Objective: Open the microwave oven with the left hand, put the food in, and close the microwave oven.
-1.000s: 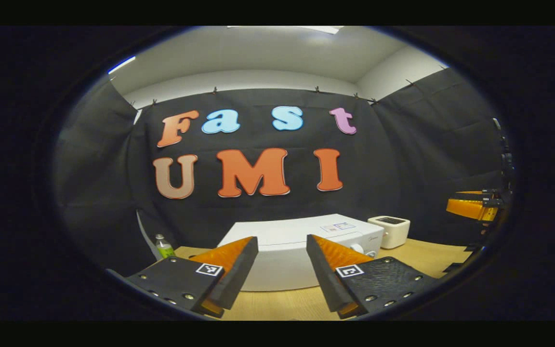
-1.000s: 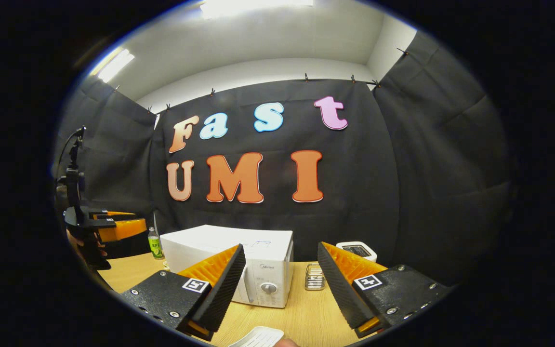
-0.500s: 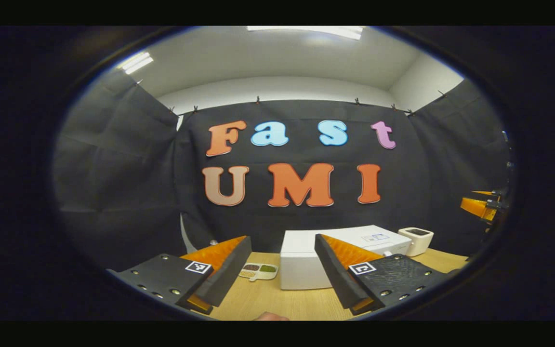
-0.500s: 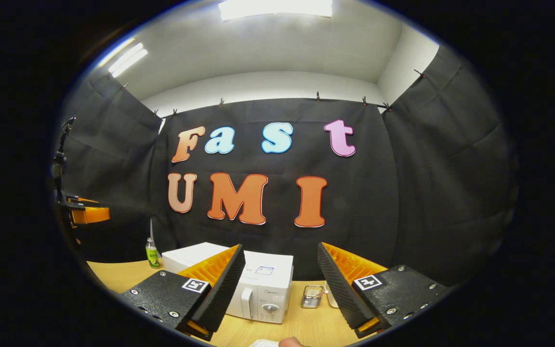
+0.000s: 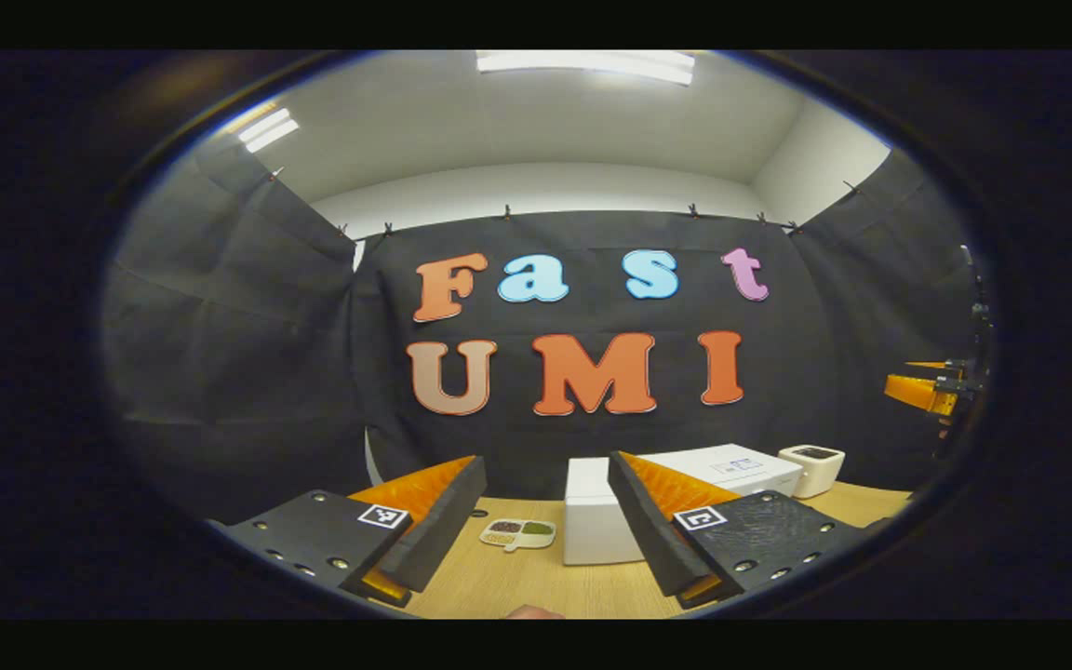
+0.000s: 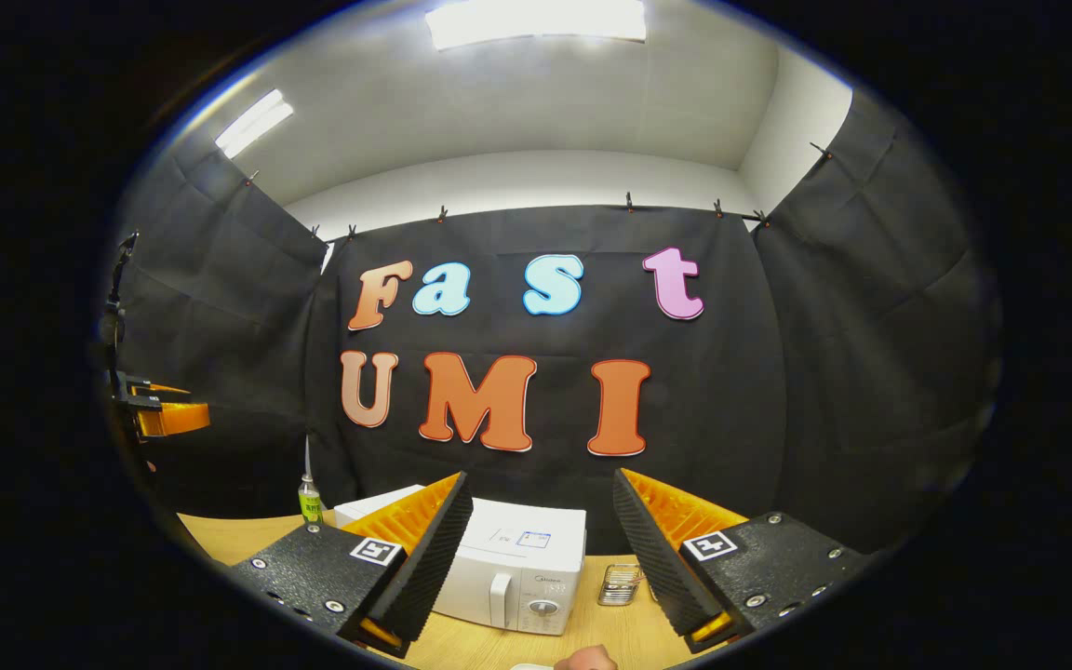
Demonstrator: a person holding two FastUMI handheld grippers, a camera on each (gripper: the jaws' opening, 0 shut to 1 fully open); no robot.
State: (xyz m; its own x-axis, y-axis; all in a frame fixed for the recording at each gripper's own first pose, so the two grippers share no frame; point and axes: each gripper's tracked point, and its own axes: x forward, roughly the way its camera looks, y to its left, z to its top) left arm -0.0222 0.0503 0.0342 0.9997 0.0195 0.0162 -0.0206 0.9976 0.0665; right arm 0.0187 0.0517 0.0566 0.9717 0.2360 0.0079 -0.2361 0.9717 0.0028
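Now the white box-shaped microwave oven (image 6: 517, 577) sits farther off than a moment ago. The left gripper (image 5: 545, 521) and right gripper (image 6: 541, 558) both hold their jaws apart, empty.

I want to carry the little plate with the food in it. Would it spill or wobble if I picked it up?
The divided plate looks shallow and flat, so it would probably sit steady on the table. Its three pockets hold what seems like loose bits, so tipping it would likely spill them. It appears small and probably light; lifting it level seems wise.
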